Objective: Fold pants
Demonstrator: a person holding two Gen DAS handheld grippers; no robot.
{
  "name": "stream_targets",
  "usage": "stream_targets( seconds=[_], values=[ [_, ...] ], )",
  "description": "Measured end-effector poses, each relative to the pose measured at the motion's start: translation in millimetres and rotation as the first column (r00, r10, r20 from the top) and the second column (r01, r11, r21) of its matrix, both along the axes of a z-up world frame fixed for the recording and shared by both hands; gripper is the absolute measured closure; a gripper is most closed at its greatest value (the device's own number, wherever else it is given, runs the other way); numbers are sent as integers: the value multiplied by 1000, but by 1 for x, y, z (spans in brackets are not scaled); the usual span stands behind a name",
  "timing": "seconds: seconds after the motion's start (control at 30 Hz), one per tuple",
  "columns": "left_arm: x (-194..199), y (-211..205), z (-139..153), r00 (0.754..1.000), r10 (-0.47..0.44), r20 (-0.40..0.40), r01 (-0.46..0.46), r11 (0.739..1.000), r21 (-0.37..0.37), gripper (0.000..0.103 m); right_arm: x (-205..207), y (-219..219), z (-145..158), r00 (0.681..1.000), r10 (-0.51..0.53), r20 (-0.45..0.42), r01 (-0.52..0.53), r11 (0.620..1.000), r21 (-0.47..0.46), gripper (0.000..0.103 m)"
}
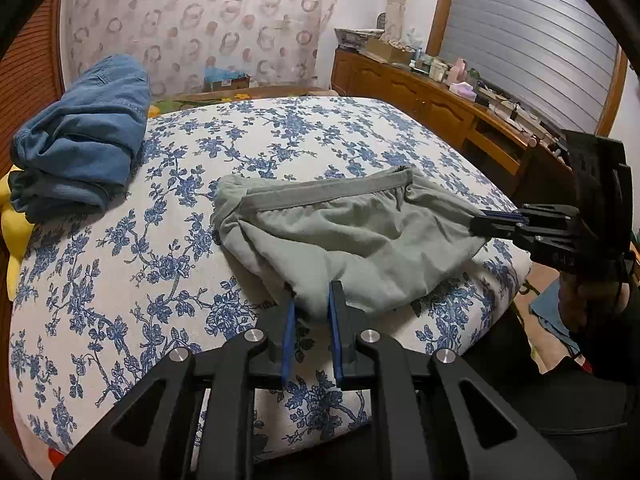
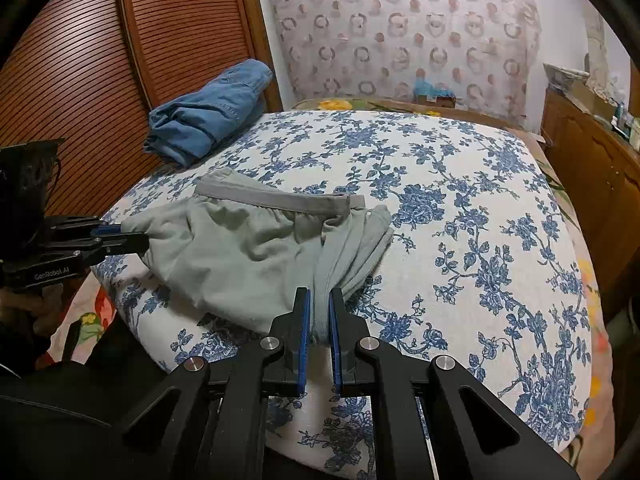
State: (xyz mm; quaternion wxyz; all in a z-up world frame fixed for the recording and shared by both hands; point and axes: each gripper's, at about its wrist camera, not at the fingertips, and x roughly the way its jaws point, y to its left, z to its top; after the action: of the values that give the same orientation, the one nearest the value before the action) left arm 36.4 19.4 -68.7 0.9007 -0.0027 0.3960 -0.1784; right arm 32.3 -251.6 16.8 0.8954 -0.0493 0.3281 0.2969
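Observation:
Grey-green pants (image 1: 360, 232) (image 2: 240, 248) with a grey waistband lie bunched on a blue-flowered mattress (image 1: 120, 260) (image 2: 480, 220). My left gripper (image 1: 312, 290) is shut on a fold of the pants' near edge; in the right wrist view the left gripper (image 2: 146, 242) pinches the cloth's left corner. My right gripper (image 2: 319, 294) is shut on a gathered bunch of the pants' fabric; in the left wrist view the right gripper (image 1: 476, 222) clamps the cloth's right corner. The fabric stretches between the two grippers, slightly off the mattress at its near edge.
Folded blue jeans (image 1: 84, 132) (image 2: 208, 116) rest at the far left of the mattress. A wooden dresser (image 1: 440, 96) with clutter runs along the right. A slatted wooden door (image 2: 80, 60) stands on the left. The mattress edge lies just below both grippers.

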Motion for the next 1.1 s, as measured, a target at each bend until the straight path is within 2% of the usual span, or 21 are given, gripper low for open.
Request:
stream_targets(
  seconds=[0.13, 0.27, 0.37, 0.47, 0.53, 0.57, 0.6, 0.63, 0.7, 0.9, 1.1],
  values=[
    [1, 0, 1, 1000, 7, 1, -7, 1000, 8, 88, -3, 1, 2, 1000, -6, 8, 6, 1000, -1, 94],
    [2, 0, 2, 1000, 11, -1, -11, 1000, 9, 86, -12, 0, 11, 998, -7, 54, 7, 1000, -2, 94],
    [2, 3, 5, 1000, 16, 7, -16, 1000, 3, 82, -17, -4, 19, 997, -3, 80, 2, 1000, 9, 94],
    [5, 6, 9, 999, 28, 20, -28, 1000, 7, 69, -19, -2, 24, 994, 6, 105, -7, 1000, 6, 94],
    [8, 7, 11, 999, 38, 32, -38, 999, 12, 52, -17, 1, 24, 994, 9, 112, -9, 1000, -2, 94],
    [10, 8, 11, 998, 42, 39, -42, 999, 11, 48, -14, 3, 24, 994, 9, 112, -8, 1000, -6, 94],
    [13, 10, 12, 998, 43, 46, -44, 999, 9, 45, -12, 5, 23, 994, 8, 113, -6, 1000, -11, 88],
    [18, 10, 10, 998, 48, 50, -49, 999, 14, 44, -8, 7, 21, 994, 6, 113, -4, 1000, -16, 79],
    [29, 11, 7, 997, 68, 45, -69, 997, 32, 44, 1, 14, 18, 994, -1, 111, 4, 1000, -29, 73],
    [62, 9, -6, 997, 73, 5, -73, 997, 29, 44, 28, 34, 9, 995, 14, 99, -7, 997, -74, 72],
    [79, 7, -11, 997, 77, -9, -76, 996, 51, 44, 60, 49, 0, 999, 17, 41, -12, 993, -118, 72]
  ],
)
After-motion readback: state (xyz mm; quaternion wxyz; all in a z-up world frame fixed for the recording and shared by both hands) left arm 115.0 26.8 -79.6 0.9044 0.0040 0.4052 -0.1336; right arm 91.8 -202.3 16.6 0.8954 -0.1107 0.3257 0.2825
